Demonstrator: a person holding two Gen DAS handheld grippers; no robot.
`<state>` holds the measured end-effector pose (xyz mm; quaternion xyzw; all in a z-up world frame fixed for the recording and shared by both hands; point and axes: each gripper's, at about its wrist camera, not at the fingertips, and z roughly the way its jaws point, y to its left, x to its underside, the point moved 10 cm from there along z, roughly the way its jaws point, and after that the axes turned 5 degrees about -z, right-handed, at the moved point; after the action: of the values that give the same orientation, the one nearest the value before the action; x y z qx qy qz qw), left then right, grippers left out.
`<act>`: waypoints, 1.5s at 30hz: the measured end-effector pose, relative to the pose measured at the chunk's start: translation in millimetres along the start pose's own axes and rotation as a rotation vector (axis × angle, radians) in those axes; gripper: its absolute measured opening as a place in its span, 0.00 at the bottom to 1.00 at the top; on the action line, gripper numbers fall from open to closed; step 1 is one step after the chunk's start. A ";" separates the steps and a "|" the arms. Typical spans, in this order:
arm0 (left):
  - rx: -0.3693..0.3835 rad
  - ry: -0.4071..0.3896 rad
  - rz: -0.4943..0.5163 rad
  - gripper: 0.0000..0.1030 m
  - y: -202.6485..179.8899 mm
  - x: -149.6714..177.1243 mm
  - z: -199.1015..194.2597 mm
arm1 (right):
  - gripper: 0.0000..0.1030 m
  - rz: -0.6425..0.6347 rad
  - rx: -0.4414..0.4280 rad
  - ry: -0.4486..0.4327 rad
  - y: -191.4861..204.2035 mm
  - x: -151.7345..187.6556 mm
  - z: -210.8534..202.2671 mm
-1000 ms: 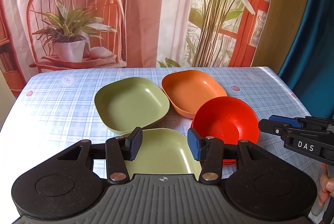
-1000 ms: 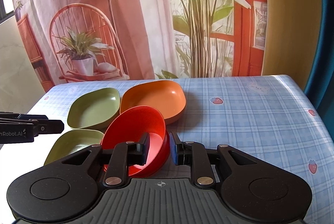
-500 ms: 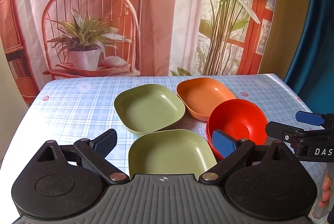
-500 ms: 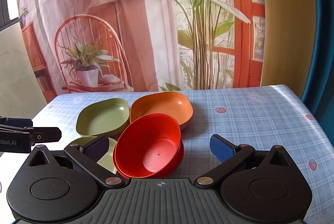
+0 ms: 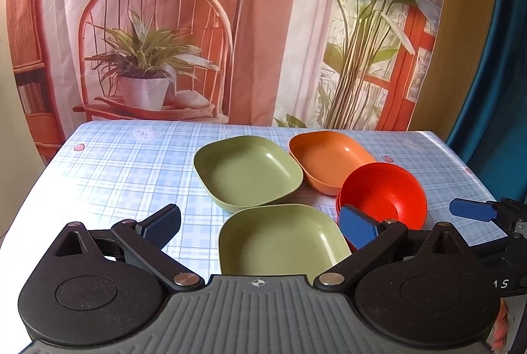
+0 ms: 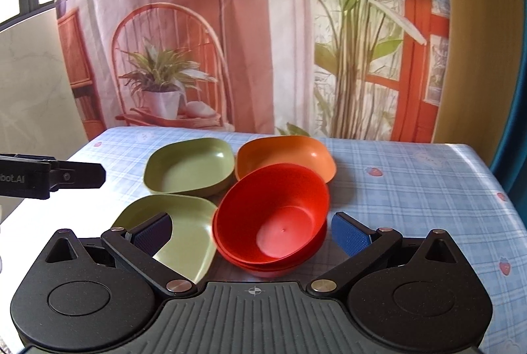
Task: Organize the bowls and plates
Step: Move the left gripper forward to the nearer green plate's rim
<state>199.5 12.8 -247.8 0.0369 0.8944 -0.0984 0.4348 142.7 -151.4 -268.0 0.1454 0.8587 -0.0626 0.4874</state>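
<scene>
Two green square plates lie on the checked tablecloth: a near one and a far one. An orange bowl sits behind a stack of red bowls. My left gripper is open and empty, held above the near green plate. My right gripper is open and empty, its jaws either side of the red stack without touching it. Its fingertip shows at the right of the left wrist view.
The table ends at a printed backdrop curtain. A blue curtain hangs at the right. The left gripper's finger reaches in at the left of the right wrist view.
Both grippers have opened wide and drawn back. The right gripper let go of the red bowl, which now rests in the red stack. The left gripper let go of the near green plate.
</scene>
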 end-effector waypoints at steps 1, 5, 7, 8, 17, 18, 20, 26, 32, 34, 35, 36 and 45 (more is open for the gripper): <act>0.000 0.003 0.003 1.00 0.7 2.2 0.1 | 1.00 -0.001 -0.007 0.006 2.1 1.7 1.0; -0.013 0.023 0.006 1.00 7.4 10.9 3.2 | 1.00 0.008 -0.032 0.036 9.5 11.4 7.3; -0.014 0.033 0.002 1.00 11.3 15.1 4.5 | 1.00 0.016 -0.035 0.052 10.7 16.9 10.4; -0.016 0.038 0.002 1.00 12.9 17.2 4.8 | 1.00 0.018 -0.036 0.057 11.0 18.9 11.7; -0.065 0.070 0.049 1.00 25.3 31.7 10.4 | 1.00 0.035 -0.010 0.121 9.6 33.3 22.4; -0.065 0.073 0.045 1.00 26.6 33.1 10.5 | 1.00 0.041 -0.011 0.120 9.5 34.6 23.2; -0.068 0.079 0.037 1.00 29.2 35.3 11.4 | 1.00 0.050 -0.009 0.121 9.6 36.9 24.3; -0.075 0.096 0.019 0.97 35.9 39.7 15.3 | 0.99 0.055 -0.010 0.133 12.5 42.8 27.1; -0.070 0.110 -0.001 0.94 39.9 43.9 18.2 | 0.92 0.057 -0.002 0.152 14.6 47.8 31.1; -0.069 0.116 -0.007 0.94 41.5 46.3 19.5 | 0.87 0.057 -0.008 0.160 16.5 50.1 32.7; -0.068 0.121 -0.010 0.93 42.3 48.0 20.2 | 0.84 0.058 -0.010 0.164 17.4 51.2 33.4; -0.065 0.127 -0.014 0.91 43.0 49.5 20.7 | 0.82 0.058 -0.012 0.166 18.0 52.1 34.0; -0.052 0.159 -0.051 0.71 49.8 60.3 26.0 | 0.58 0.078 -0.024 0.197 21.7 60.7 40.9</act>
<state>189.8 54.9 -318.0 0.0105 0.9289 -0.0829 0.3608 153.6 -129.5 -340.2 0.1783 0.8968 -0.0185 0.4045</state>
